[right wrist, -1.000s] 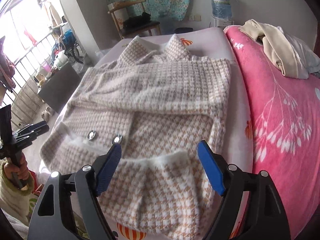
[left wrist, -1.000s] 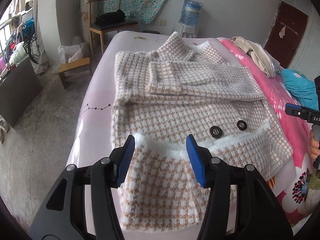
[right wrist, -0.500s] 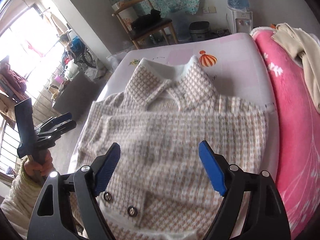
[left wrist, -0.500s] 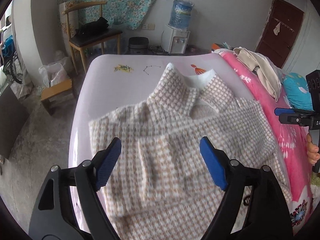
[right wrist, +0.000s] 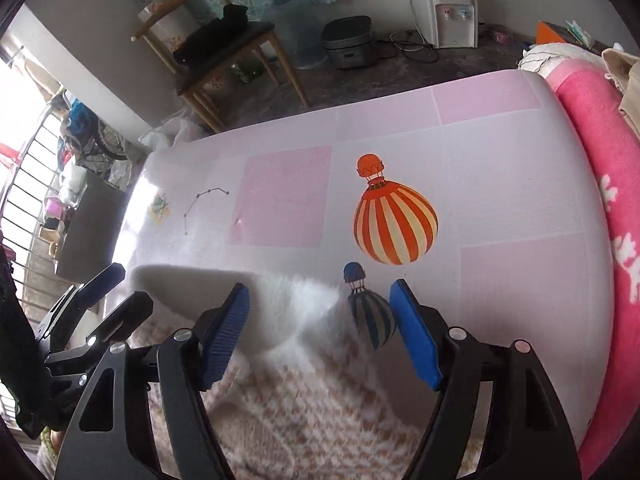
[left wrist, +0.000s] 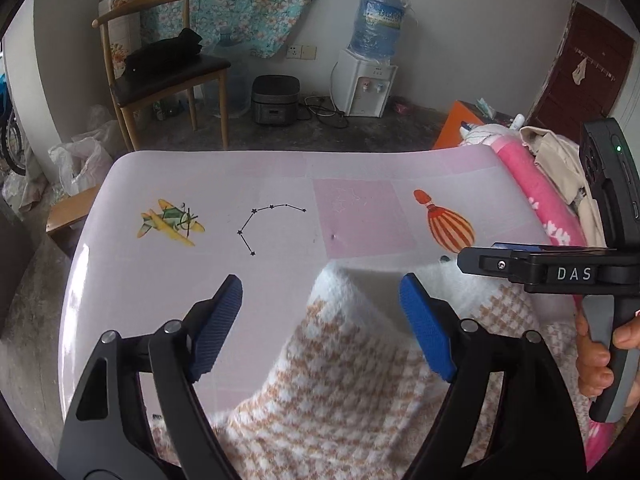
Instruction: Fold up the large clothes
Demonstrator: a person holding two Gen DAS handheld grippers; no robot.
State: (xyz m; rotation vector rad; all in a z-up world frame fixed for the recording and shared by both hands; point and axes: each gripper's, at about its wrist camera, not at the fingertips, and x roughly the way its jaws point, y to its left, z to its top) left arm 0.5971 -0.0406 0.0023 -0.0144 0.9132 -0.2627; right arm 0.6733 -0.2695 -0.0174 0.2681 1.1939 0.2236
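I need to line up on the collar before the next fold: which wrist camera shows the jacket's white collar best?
The left wrist view: the collar shows sharply, one point between the open, closing left gripper. In the right wrist view the collar is blurred and partly hidden by the closing right gripper.

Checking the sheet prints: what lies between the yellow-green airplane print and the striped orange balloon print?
In the left wrist view, a black dotted constellation print and a pink square patch lie between the airplane print and the balloon print.
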